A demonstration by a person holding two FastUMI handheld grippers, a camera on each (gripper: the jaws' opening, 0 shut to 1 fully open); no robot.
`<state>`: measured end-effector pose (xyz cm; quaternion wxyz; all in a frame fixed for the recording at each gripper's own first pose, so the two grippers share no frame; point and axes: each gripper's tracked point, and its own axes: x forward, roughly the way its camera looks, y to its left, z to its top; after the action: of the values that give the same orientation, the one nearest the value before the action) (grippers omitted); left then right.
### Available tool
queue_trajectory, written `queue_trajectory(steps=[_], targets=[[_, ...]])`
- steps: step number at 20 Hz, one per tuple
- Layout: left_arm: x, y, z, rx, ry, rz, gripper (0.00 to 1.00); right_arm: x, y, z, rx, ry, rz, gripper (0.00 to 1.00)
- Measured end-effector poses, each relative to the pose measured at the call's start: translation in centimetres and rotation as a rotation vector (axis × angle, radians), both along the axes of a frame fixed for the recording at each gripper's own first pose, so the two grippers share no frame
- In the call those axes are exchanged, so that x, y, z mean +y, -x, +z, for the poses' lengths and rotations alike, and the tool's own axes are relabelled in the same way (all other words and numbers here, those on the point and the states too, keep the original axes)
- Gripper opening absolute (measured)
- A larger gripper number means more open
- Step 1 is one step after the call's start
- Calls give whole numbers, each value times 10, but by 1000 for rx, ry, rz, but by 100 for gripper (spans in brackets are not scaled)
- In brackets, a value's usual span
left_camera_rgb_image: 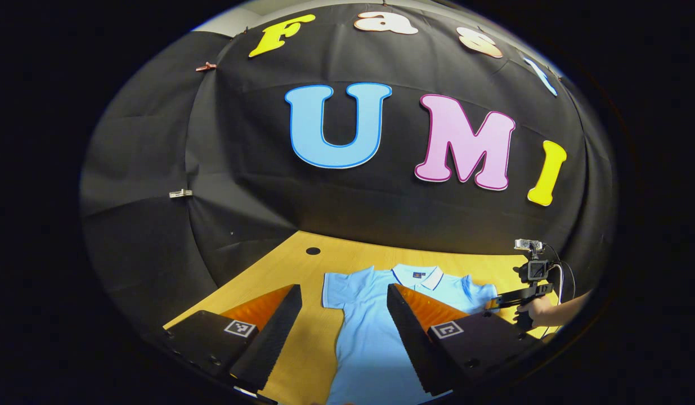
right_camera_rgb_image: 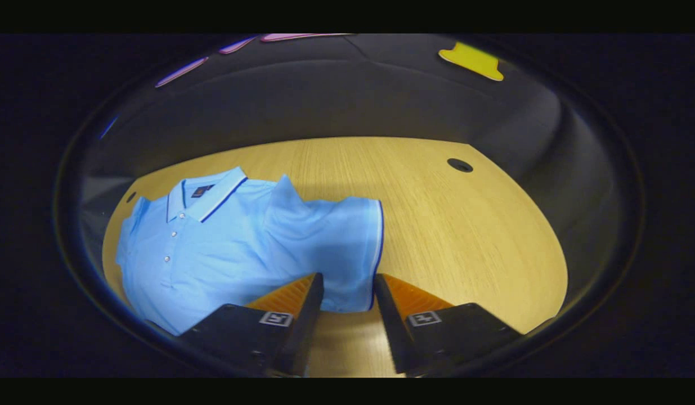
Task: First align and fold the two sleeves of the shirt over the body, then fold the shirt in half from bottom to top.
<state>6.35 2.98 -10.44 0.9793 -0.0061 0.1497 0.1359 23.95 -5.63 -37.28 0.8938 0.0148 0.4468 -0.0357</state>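
- A light blue polo shirt (left_camera_rgb_image: 370,337) lies flat on the wooden tabletop (left_camera_rgb_image: 302,349), front up, its collar (left_camera_rgb_image: 420,275) pointing to 12 o'clock in the left gripper view.
- The left gripper (left_camera_rgb_image: 344,326) hangs above the shirt's lower body with its jaws spread wide, holding nothing; one finger stands over bare wood at 7 o'clock, the other over the cloth at 5 o'clock.
- At 4 o'clock in that same view, a hand (left_camera_rgb_image: 536,312) holds the right gripper (left_camera_rgb_image: 493,304) low against the end of the shirt's far sleeve.
- In the right gripper view, the right gripper (right_camera_rgb_image: 347,298) is open to a moderate gap, and the sleeve's (right_camera_rgb_image: 347,247) hem sits just at that gap, between the fingertips; I cannot tell whether either finger touches it.
- The sleeve looks slightly bunched, with a crease at the shoulder.
- A dark round hole (right_camera_rgb_image: 460,165) in the tabletop sits at 1 o'clock in the right gripper view, well apart from the shirt.
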Motion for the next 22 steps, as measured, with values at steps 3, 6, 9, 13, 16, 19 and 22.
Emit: queue_trajectory(steps=[3,6,9,13,16,19,22], targets=[[3,1,0,-1,3,12,97,5,-3,-1,-6,-4,14,14],[6,2,0,-2,3,23,97,15,-5,2,-8,-43,28,7],[9,2,-3,4,8,31,97,18,-7,-1,-13,-48,37,0],[10,3,-2,5,2,27,97,26,-14,19,-79,43,130,5],[13,4,-3,5,4,31,97,48,-26,41,-143,118,237,0],[17,6,-1,2,8,37,97,74,-38,58,-189,157,311,0],[23,10,-2,1,10,47,97,104,-40,65,-213,180,383,5]])
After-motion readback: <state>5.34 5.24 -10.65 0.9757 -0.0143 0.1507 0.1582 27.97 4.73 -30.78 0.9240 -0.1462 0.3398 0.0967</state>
